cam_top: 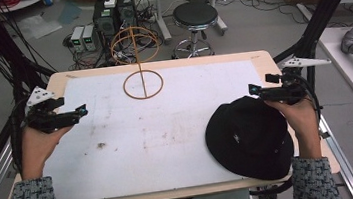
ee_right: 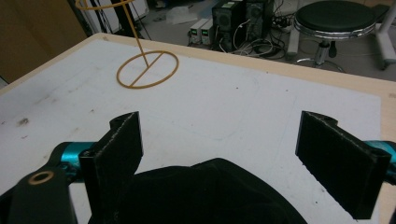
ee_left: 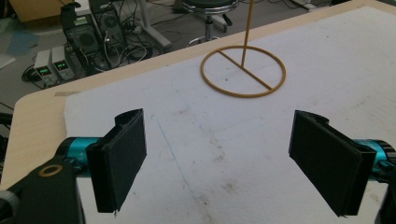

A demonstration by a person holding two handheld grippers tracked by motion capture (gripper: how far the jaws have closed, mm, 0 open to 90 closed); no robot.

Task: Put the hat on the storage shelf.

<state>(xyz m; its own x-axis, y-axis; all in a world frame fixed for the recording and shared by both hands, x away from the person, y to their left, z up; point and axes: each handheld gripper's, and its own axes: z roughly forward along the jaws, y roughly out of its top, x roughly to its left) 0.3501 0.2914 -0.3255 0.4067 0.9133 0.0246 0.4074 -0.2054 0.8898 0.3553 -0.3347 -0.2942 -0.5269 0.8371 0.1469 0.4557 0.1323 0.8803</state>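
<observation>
While both pairs of jaws stand spread wide with nothing between the pads, the right gripper point(cam_top: 255, 90) hovers just at the far edge of the black hat point(cam_top: 249, 136), whose crown bulges up between and below its jaws in the right gripper view point(ee_right: 205, 193). No pad touches the fabric there, as far as can be told. Left gripper point(cam_top: 81, 111) is held well apart from the hat, over the left side of the table, jaws facing bare mat.

Hat lies brim-down at the near right of the white mat point(cam_top: 168, 130), its brim overhanging the mat's near edge. Yellow wire stand point(cam_top: 142, 83) sits at the far middle of the mat: flat ring base with a crossbar, a thin upright post, wire hoops on top. Nothing lies between hat and stand.

Mat is scuffed, brown stains near its centre. Wooden tabletop point(cam_top: 260, 57) shows as a border around it. Beyond: a black round stool point(cam_top: 195, 17), power supplies point(cam_top: 84, 37) and cables on the grey floor.
</observation>
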